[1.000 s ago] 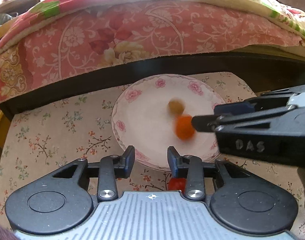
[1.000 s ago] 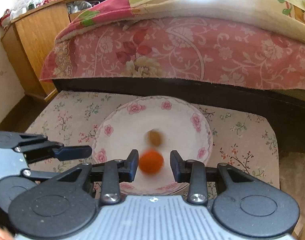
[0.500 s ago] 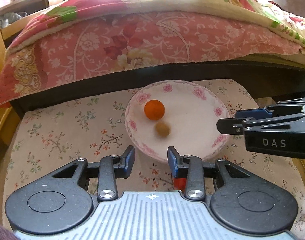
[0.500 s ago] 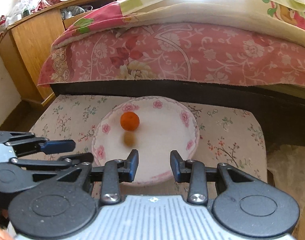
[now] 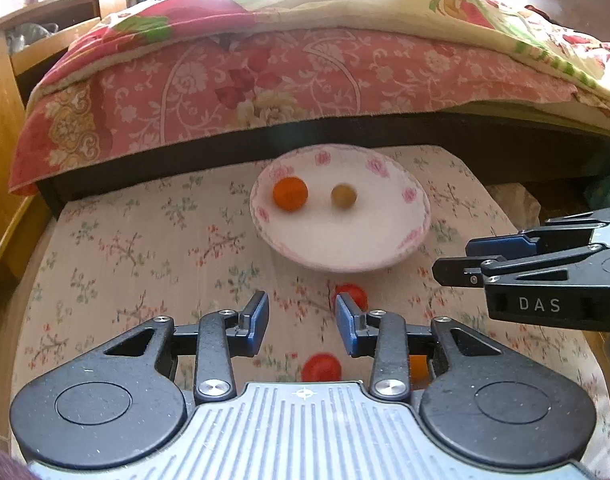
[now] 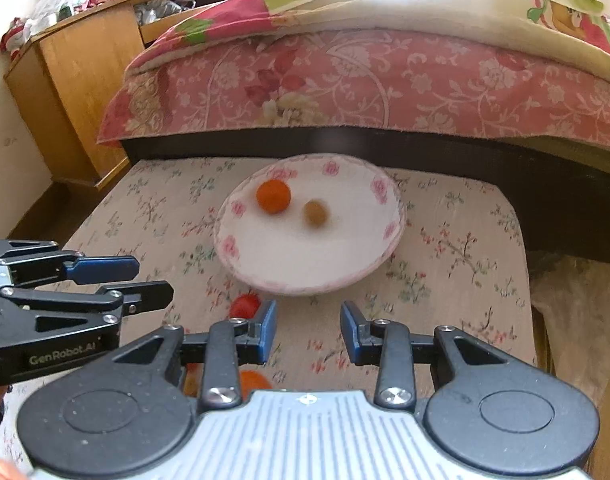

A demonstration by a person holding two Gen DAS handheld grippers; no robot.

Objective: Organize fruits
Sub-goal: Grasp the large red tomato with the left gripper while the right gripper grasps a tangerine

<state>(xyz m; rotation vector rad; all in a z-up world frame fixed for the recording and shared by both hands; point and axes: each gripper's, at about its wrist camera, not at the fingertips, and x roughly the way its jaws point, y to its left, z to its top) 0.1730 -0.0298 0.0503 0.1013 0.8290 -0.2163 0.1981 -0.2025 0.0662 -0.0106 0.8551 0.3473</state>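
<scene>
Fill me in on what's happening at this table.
A person with a handheld gripper in each hand is sorting fruit into a white plate with pink flowers on a floral-covered table. A round orange fruit and a small brownish-green fruit lie apart on the plate. The left gripper and right gripper are both open and empty, hovering short of the plate. Small red fruits wait on the cloth near them.

Orange fruit and brown fruit lie apart in plate.
</scene>
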